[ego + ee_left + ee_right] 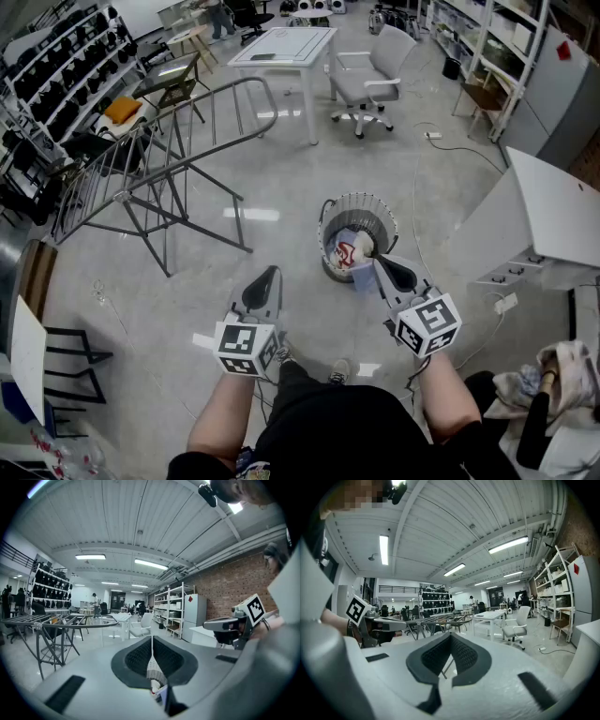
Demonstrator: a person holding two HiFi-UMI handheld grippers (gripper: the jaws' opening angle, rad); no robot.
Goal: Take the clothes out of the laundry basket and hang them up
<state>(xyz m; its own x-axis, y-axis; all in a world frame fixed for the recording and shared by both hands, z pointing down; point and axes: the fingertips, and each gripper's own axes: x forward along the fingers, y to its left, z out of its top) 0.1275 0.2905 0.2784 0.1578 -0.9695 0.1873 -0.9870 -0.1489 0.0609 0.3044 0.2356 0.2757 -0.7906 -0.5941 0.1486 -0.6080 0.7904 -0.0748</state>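
A round wire laundry basket stands on the floor just ahead of me, with white and red clothes inside. My left gripper is shut and empty, to the left of the basket and nearer to me. Just above the basket's near rim my right gripper is also shut, with nothing in it. The grey metal drying rack stands off to the left with bare rails. In the left gripper view the closed jaws frame a sliver of the basket. The right gripper view shows shut jaws and the rack beyond.
A white table and a grey office chair stand at the far side. A white cabinet is on the right, with a heap of cloth below it. Shelving lines the left wall. A cable lies on the floor.
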